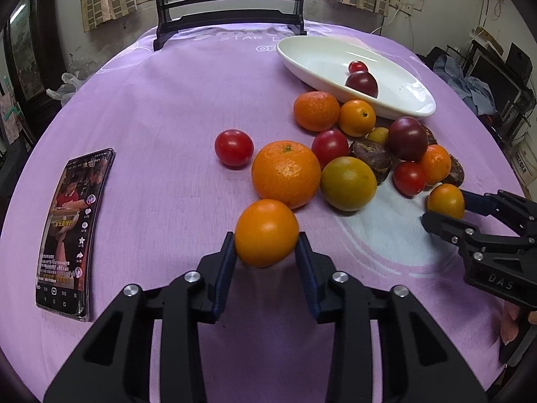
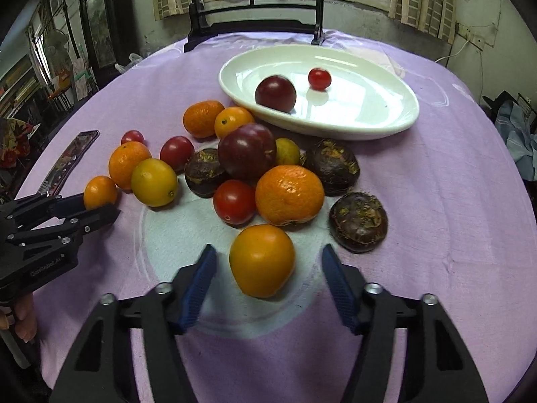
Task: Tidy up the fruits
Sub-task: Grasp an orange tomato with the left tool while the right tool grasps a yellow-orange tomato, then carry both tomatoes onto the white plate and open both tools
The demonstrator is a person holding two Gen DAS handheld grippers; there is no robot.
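My left gripper (image 1: pixel 265 245) is shut on a small orange kumquat (image 1: pixel 266 232), both blue pads touching its sides; it also shows in the right wrist view (image 2: pixel 100 192). My right gripper (image 2: pixel 266 262) is open around another orange kumquat (image 2: pixel 262 260) on the cloth, pads apart from it; this fruit shows in the left wrist view (image 1: pixel 445 200). A pile of fruit lies between them: a mandarin (image 1: pixel 286 173), a yellow-green citrus (image 1: pixel 348 183), cherry tomatoes (image 1: pixel 234 147), a purple plum (image 2: pixel 246 150), brown water chestnuts (image 2: pixel 358 221). The white oval plate (image 2: pixel 369 121) holds a plum (image 2: pixel 276 93) and a tomato (image 2: pixel 319 79).
A purple tablecloth (image 1: pixel 167 107) covers the round table. A phone (image 1: pixel 72 231) with a lit screen lies at the left. A black wooden screen stand (image 1: pixel 231 10) stands at the far edge.
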